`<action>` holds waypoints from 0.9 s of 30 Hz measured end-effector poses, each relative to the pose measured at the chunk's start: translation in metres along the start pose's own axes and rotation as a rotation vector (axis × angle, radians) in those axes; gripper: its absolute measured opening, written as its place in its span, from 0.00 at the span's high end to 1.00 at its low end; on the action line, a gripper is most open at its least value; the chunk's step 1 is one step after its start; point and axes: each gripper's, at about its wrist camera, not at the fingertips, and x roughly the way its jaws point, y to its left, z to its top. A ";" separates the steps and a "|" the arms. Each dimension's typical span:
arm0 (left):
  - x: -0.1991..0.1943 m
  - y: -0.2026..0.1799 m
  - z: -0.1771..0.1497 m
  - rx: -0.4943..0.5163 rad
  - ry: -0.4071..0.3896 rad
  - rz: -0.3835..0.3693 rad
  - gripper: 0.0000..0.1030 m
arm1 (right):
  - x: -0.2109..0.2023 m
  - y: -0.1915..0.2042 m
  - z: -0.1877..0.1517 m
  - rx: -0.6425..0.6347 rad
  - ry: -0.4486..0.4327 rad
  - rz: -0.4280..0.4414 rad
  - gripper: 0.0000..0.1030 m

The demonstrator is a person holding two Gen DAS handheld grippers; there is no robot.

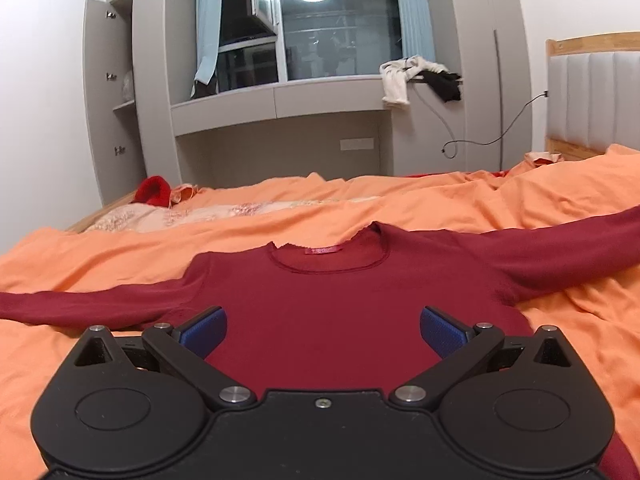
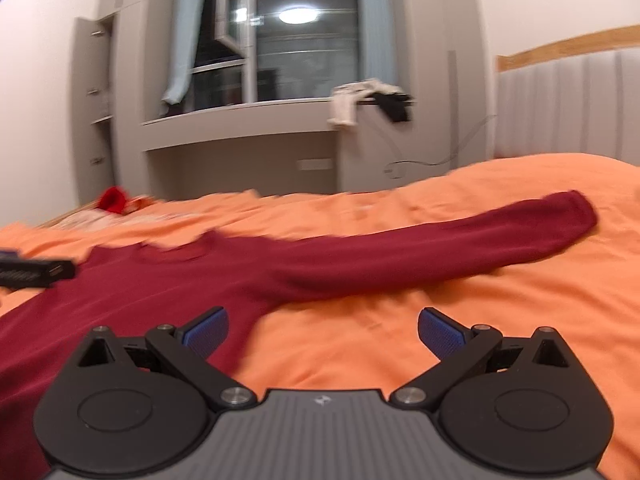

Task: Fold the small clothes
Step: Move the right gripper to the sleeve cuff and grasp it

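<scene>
A dark red long-sleeved top (image 1: 320,300) lies flat on the orange bedspread (image 1: 540,208), neck away from me, both sleeves spread out sideways. My left gripper (image 1: 323,330) is open and empty, hovering over the middle of the top's body. My right gripper (image 2: 323,330) is open and empty, over the bedspread just below the top's right armpit; its left pad (image 2: 206,334) is above the top's edge. The right sleeve (image 2: 460,244) stretches away to the right. The left gripper's side shows at the left edge of the right wrist view (image 2: 36,272).
A bright red garment (image 1: 152,192) lies at the bed's far left corner. A padded headboard (image 1: 592,100) stands at the right. Grey cabinets and a window ledge (image 1: 280,100) with draped white and black clothes (image 1: 420,80) stand behind the bed.
</scene>
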 end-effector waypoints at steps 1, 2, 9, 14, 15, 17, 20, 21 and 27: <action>0.010 0.001 -0.002 -0.009 0.006 0.002 0.01 | 0.009 -0.014 0.002 0.017 0.000 -0.022 0.00; 0.017 0.002 -0.005 -0.015 0.011 -0.001 0.01 | 0.017 -0.029 0.004 0.033 0.001 -0.039 0.00; 0.052 -0.008 -0.033 0.070 0.133 -0.098 0.01 | 0.057 -0.118 0.019 0.095 -0.039 -0.202 0.03; 0.059 -0.007 -0.041 0.073 0.162 -0.107 0.01 | 0.084 -0.165 0.030 0.206 -0.059 -0.297 0.06; 0.060 -0.006 -0.041 0.065 0.164 -0.107 0.01 | 0.089 -0.173 0.031 0.235 -0.061 -0.309 0.06; 0.064 -0.002 -0.041 0.043 0.174 -0.106 0.01 | 0.100 -0.187 0.030 0.292 -0.061 -0.352 0.08; 0.067 0.003 -0.037 0.010 0.182 -0.106 0.01 | 0.112 -0.216 0.030 0.401 -0.069 -0.357 0.18; 0.067 0.004 -0.036 0.000 0.179 -0.103 0.01 | 0.115 -0.224 0.030 0.426 -0.073 -0.361 0.27; 0.069 0.021 -0.024 -0.056 0.160 -0.072 0.01 | 0.136 -0.256 0.037 0.530 -0.108 -0.449 0.76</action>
